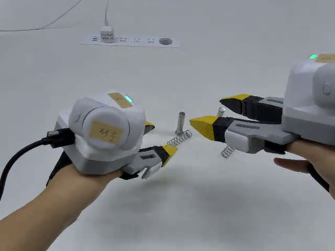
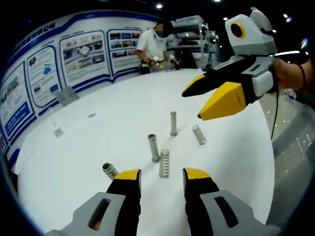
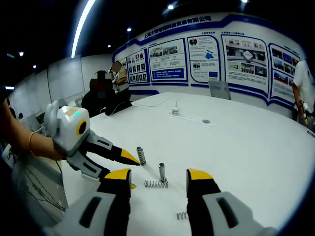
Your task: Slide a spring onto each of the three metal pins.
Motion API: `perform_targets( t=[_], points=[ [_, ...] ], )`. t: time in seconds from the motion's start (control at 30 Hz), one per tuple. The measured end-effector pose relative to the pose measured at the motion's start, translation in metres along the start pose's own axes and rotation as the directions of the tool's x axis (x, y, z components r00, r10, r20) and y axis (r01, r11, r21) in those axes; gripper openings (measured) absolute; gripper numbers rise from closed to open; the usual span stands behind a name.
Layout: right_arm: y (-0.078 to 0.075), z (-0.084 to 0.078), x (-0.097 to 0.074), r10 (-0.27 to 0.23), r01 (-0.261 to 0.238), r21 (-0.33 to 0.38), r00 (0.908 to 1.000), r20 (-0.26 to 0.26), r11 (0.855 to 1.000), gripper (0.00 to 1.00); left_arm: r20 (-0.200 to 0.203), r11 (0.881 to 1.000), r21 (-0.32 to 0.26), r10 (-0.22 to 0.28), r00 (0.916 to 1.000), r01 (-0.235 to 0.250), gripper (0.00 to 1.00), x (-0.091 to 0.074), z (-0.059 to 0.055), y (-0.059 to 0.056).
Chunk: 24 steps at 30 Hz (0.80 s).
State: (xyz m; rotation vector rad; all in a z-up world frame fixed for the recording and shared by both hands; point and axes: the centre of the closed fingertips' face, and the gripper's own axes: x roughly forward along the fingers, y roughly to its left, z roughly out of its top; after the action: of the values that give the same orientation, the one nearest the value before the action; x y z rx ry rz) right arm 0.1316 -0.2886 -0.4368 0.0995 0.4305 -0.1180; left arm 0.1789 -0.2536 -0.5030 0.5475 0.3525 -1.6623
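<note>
On the white bench (image 1: 209, 209), with left tongs (image 2: 162, 173) and right tongs (image 3: 158, 174) both spread and empty, I judge the spring (image 2: 164, 163) light and soft, best pinched gently at mid-coil.

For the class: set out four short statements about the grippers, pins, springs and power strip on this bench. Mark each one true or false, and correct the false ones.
1. The left gripper and the right gripper are both open and hold nothing. True.
2. Every pin already carries a spring. False: the pin stands bare, and a spring lies beside it on the table.
3. A second spring lies loose on the table near the right gripper. True.
4. The power strip has nothing plugged into it. False: a white plug sits in it.
</note>
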Motion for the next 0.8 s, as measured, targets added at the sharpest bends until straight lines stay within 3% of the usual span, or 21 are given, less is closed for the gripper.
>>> perform_targets(
  t=[0.8],
  points=[
    [-0.015,-0.021,-0.02,-0.057,0.058,0.037,0.9983,-0.014,0.998,0.5,-0.063,0.999,-0.02,-0.041,0.9972,0.039,0.16,0.035,-0.019,-0.002]
  ],
)
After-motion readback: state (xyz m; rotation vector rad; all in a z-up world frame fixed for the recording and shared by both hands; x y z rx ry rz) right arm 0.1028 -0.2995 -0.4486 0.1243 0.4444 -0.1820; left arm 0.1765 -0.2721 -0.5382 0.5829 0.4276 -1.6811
